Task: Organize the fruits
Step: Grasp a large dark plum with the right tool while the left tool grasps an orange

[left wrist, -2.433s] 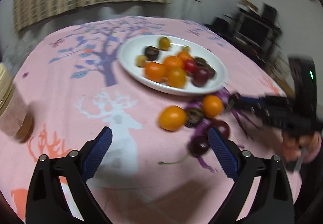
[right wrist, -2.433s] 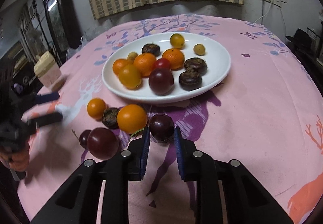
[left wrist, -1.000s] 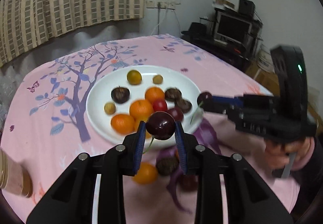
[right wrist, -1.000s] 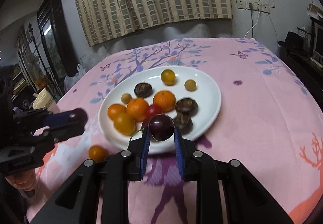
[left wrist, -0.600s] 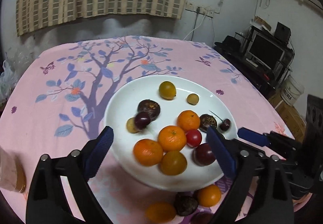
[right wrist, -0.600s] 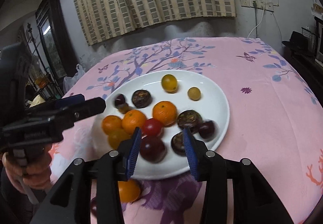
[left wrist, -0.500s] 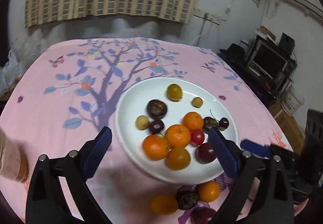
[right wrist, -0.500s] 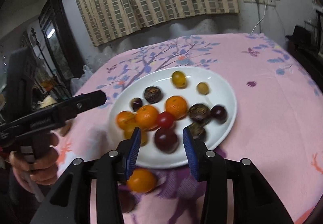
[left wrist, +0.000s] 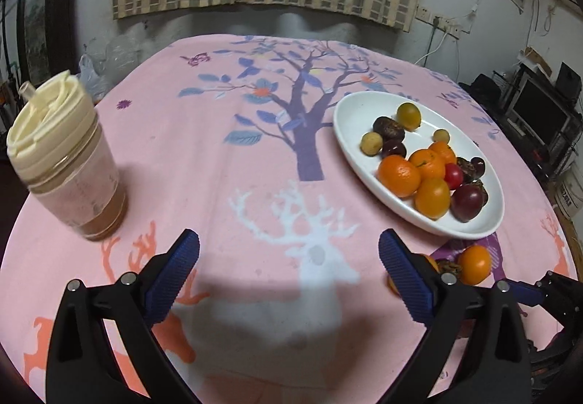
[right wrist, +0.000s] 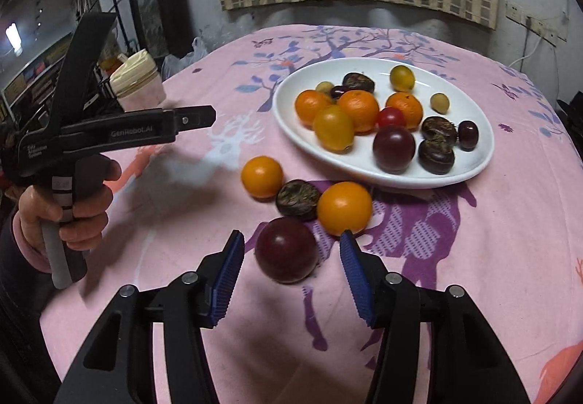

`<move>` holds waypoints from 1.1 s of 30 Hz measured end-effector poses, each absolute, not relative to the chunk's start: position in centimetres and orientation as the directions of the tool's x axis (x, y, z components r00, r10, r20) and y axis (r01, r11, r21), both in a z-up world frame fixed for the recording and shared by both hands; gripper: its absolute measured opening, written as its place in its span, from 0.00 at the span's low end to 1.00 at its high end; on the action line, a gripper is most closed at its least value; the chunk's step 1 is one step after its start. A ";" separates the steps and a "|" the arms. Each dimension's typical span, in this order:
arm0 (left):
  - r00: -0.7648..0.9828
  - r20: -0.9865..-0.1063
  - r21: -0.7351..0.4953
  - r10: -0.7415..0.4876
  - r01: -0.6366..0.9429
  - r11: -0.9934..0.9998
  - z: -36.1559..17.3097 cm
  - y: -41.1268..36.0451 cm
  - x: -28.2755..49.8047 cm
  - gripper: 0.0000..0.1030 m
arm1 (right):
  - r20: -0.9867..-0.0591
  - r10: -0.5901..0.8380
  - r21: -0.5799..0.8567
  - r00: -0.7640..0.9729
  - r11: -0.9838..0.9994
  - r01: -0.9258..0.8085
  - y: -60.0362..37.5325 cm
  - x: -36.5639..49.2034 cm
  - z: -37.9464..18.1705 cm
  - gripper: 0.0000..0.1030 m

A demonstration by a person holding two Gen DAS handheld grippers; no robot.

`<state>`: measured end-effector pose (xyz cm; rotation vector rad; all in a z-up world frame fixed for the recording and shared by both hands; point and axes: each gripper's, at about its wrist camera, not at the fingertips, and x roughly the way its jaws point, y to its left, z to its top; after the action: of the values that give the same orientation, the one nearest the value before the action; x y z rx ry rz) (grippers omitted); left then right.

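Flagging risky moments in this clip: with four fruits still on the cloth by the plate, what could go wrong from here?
1. The right tool is opening around the dark plum, pads not touching; a round fruit on cloth could roll away when pinched.
2. The orange fruit and brown chestnut sit right behind it, so a push forward may scatter them.
3. The plate is crowded; another fruit could knock one off the rim.

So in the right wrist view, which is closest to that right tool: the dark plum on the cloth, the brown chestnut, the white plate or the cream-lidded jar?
From the right tool, whose jaws are opening:
1. Dark plum, lying loose between the jaws.
2. Brown chestnut, just beyond on the cloth.
3. White plate, farther back, right of centre.
4. Cream-lidded jar, far left.
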<state>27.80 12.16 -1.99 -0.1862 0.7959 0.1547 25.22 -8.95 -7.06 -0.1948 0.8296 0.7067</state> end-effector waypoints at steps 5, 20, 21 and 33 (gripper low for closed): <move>0.703 -0.708 -0.128 0.065 -0.218 0.968 -1.6 12.6 27.0 0.94 | -0.752 0.464 0.078 0.468 0.767 -0.637 -8.3 25.4 -7.8 0.53; 0.701 -0.709 -0.098 0.074 -0.202 0.974 -1.5 11.9 27.0 0.94 | -0.769 0.449 0.071 0.456 0.768 -0.636 -7.9 25.4 -8.7 0.45; 0.701 -0.709 -0.096 0.075 -0.202 0.975 -1.6 11.9 27.0 0.94 | -0.770 0.450 0.076 0.452 0.768 -0.636 -7.9 25.5 -8.8 0.43; 0.670 -0.734 -0.121 -0.110 0.030 0.992 -2.5 8.9 27.2 0.69 | -0.712 0.556 0.260 0.428 0.776 -0.575 -11.4 26.7 -7.0 0.38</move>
<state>27.16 8.91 -2.47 -0.1018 0.8334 -0.0786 26.73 -11.39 -6.96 -0.0236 0.8801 0.7061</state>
